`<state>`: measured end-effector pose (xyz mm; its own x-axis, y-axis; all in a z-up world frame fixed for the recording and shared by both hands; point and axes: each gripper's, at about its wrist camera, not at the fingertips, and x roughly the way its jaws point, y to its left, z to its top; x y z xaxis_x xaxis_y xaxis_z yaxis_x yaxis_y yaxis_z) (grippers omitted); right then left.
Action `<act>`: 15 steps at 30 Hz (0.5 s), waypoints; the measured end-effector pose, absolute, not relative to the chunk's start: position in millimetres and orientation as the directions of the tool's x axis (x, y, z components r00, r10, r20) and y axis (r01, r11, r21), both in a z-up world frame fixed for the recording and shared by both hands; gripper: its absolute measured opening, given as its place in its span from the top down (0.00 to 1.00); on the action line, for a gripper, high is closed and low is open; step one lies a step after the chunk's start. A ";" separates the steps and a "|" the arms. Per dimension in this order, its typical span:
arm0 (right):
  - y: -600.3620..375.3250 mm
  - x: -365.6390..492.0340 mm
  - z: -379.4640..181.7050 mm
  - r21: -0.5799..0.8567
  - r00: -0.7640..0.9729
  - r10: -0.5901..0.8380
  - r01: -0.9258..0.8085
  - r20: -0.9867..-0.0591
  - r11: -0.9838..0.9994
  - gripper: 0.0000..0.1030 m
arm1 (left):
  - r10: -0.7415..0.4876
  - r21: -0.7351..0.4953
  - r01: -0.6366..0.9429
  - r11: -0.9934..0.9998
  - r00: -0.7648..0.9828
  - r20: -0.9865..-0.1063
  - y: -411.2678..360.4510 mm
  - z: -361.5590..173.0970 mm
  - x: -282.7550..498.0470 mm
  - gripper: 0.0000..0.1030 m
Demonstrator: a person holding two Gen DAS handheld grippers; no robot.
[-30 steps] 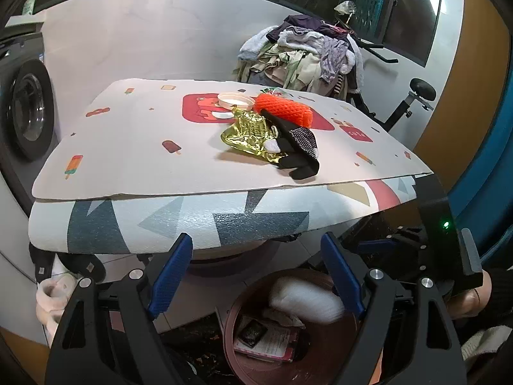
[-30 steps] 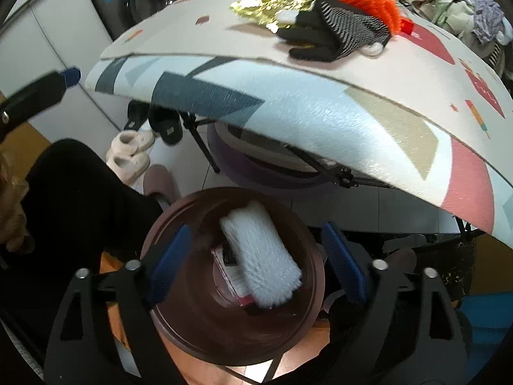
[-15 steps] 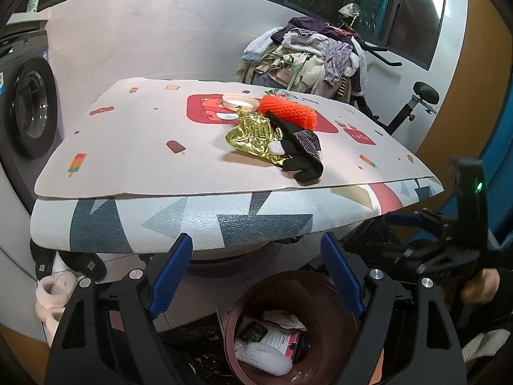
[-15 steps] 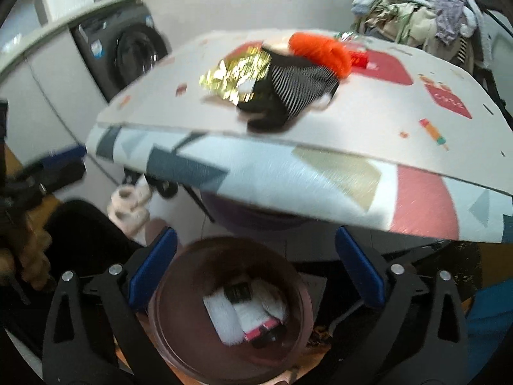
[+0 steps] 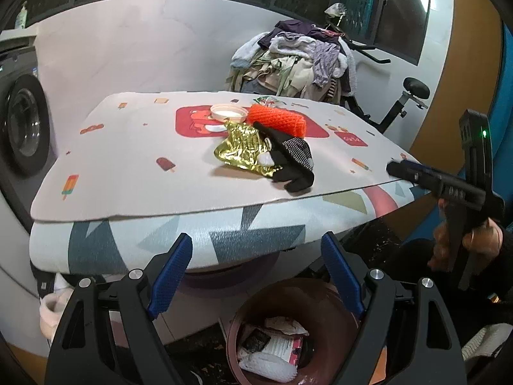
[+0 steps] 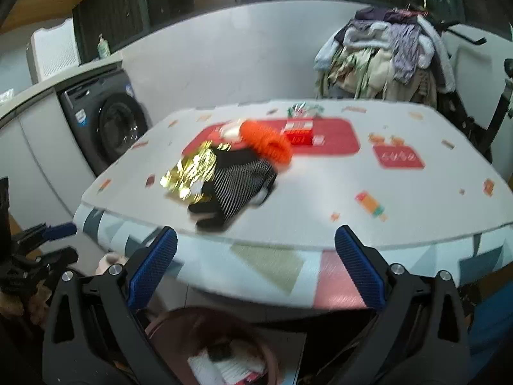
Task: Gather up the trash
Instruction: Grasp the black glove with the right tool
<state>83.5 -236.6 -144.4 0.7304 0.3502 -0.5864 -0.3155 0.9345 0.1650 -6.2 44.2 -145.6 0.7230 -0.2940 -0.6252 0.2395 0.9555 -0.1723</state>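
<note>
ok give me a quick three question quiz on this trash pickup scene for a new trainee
1. True or false: the crumpled gold foil wrapper lies on the patterned ironing board, partly under the black striped glove.
2. Which item sits at the bottom of the round brown trash bin?
A. white padded packet
B. orange knitted roll
C. shallow white lid
3. Fill in: both the left gripper and the right gripper are ____, with nothing between the fingers.

Key: 1 true; 2 A; 3 open
</note>
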 end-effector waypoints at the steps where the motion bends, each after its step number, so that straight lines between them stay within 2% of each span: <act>1: -238.2 87.3 -141.8 0.162 0.739 0.338 -0.301 -0.583 0.940 0.06 | -0.293 -0.166 0.243 0.956 0.727 -0.621 45.2 -144.4 -3.6 0.22; 4: -241.7 103.7 -138.1 0.179 0.724 0.347 -0.302 -0.596 0.936 0.06 | -0.287 -0.155 0.244 0.957 0.735 -0.614 47.4 -140.6 2.6 0.22; 7: -236.0 112.7 -136.7 0.118 0.734 0.306 -0.298 -0.606 0.947 0.06 | -0.280 -0.146 0.241 0.959 0.749 -0.600 52.4 -134.0 13.1 0.21; 11: -219.3 134.7 -146.7 0.060 0.699 0.295 -0.341 -0.652 0.938 0.06 | -0.264 -0.136 0.228 0.964 0.767 -0.585 57.9 -124.7 27.9 0.16; 15: -204.7 152.5 -154.6 0.059 0.696 0.302 -0.351 -0.651 0.935 0.06 | -0.257 -0.132 0.222 0.966 0.774 -0.579 61.4 -118.4 44.0 0.12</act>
